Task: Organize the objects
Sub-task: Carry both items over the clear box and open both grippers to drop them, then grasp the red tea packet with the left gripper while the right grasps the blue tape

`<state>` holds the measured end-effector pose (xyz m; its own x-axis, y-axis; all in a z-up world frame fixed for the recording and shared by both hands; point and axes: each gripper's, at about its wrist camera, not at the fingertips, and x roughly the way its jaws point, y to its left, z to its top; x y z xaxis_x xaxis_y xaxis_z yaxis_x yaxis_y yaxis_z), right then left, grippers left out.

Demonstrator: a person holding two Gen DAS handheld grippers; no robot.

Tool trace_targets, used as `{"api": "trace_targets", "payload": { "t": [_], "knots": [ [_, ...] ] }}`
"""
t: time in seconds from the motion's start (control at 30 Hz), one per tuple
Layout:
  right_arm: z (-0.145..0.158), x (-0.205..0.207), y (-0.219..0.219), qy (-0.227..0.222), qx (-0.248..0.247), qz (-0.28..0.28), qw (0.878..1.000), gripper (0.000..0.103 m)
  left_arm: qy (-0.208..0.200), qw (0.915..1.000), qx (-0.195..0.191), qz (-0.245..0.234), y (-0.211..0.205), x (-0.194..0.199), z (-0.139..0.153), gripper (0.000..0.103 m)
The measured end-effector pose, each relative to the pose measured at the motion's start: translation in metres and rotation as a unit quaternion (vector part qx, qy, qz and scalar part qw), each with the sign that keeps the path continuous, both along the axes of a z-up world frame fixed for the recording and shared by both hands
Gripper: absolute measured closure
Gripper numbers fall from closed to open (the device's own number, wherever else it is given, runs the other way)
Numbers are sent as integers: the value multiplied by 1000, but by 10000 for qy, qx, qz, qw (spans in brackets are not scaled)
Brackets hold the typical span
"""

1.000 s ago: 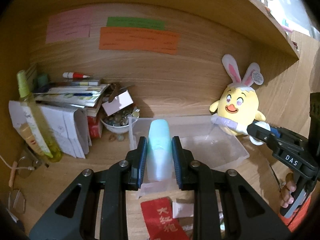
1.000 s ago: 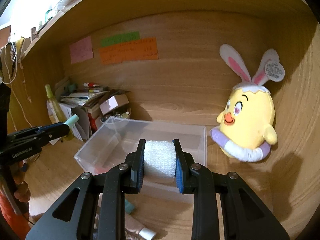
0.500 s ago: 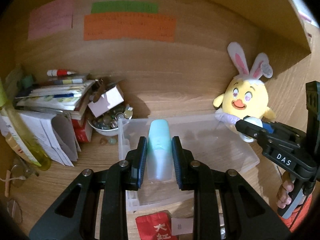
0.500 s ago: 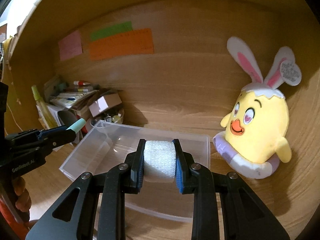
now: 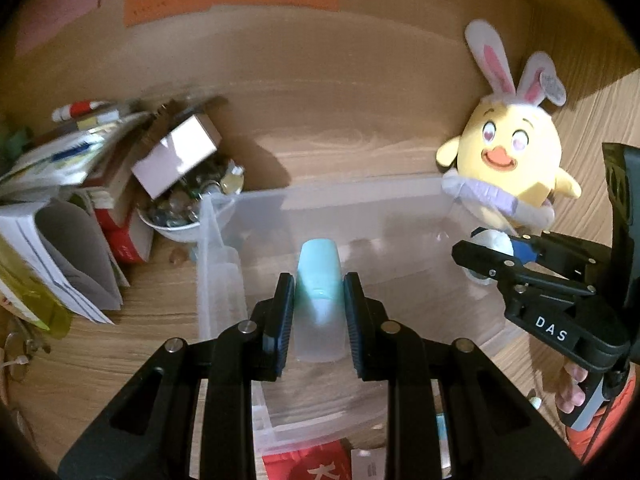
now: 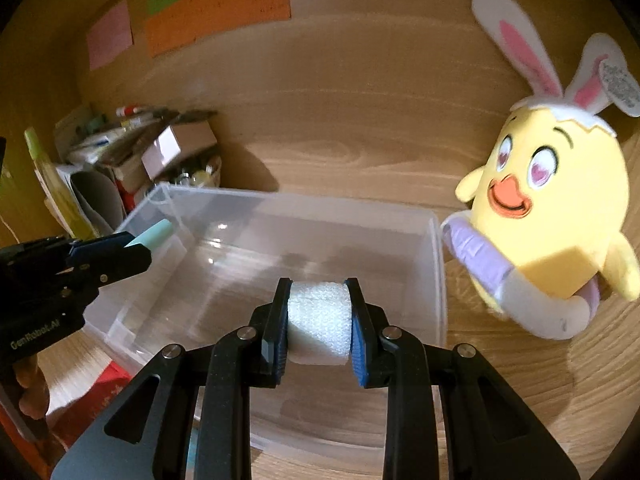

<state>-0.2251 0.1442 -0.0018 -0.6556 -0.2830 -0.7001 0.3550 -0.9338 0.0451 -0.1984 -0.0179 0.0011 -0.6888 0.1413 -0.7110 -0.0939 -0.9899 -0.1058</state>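
Jaws of the left gripper [image 5: 319, 312] clamp a mint-capped tube [image 5: 319, 276]; the right gripper's [image 6: 319, 320] pinch a white foam roll [image 6: 319, 316], both above the clear bin [image 6: 436, 280].

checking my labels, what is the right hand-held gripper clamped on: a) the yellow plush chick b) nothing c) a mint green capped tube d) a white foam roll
d: in the right wrist view the right hand-held gripper has both pads pressed on a white foam roll over the clear plastic bin; the mint capped tube sits in the left hand-held gripper.
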Motion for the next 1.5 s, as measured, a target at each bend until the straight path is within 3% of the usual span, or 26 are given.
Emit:
{"api": "trace_targets", "payload": {
  "t": [0.63,0.83,1.33,1.5],
  "knots": [
    [-17,-8,-16,-257,304,109,9991,80,-340,9990,-76,-296,10,-6,-12,77],
    [-17,-7,-18,-287,375,91,9988,78,-127,9994,-168,-257,12,4,-1,58],
    [22,21,-11,325,415,-29,9986,30,377,9991,-194,-22,2,44,39,20],
    [33,39,-5,477,383,17,9981,27,472,9987,-184,80,-3,61,43,9]
  ]
}}
